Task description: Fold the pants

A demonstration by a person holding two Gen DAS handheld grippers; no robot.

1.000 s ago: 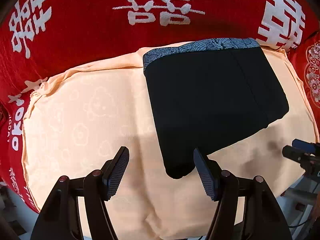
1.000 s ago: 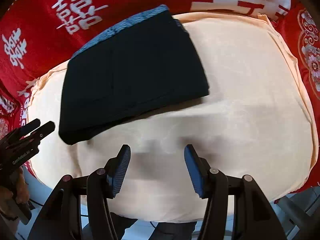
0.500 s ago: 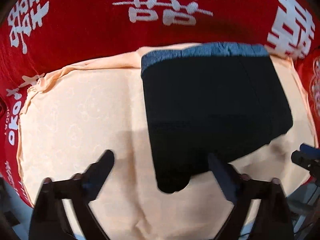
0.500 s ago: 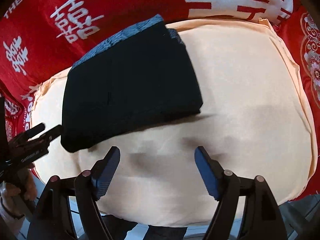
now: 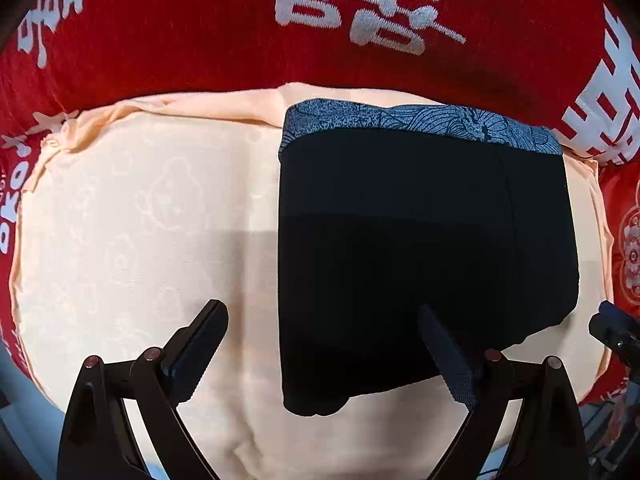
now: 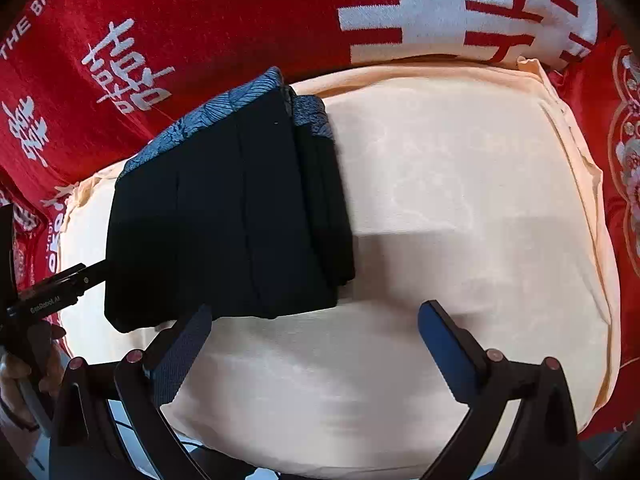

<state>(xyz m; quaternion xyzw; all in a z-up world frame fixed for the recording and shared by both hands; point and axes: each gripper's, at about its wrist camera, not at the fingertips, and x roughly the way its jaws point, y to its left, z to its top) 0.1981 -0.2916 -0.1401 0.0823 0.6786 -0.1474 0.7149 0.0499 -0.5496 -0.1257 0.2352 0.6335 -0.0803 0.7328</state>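
Observation:
Black pants [image 5: 420, 248] with a blue patterned waistband [image 5: 420, 122] lie folded flat on a peach cloth [image 5: 132, 220]. My left gripper [image 5: 324, 344] is wide open and empty, its fingers straddling the pants' near left corner. In the right wrist view the pants [image 6: 224, 216] lie at the left, layered edges facing right. My right gripper [image 6: 316, 340] is wide open and empty, just off the pants' near right corner. The left gripper's body [image 6: 48, 296] shows at the left edge there.
The peach cloth [image 6: 460, 208] covers a cushion-like surface, ringed by a red blanket with white characters [image 5: 340, 20]. The right gripper's tip [image 5: 616, 328] shows at the right edge of the left wrist view. The surface's near edge drops off below both grippers.
Both grippers' jaws have opened wider. Both have moved closer to the pants, which now look larger; the pants have not moved.

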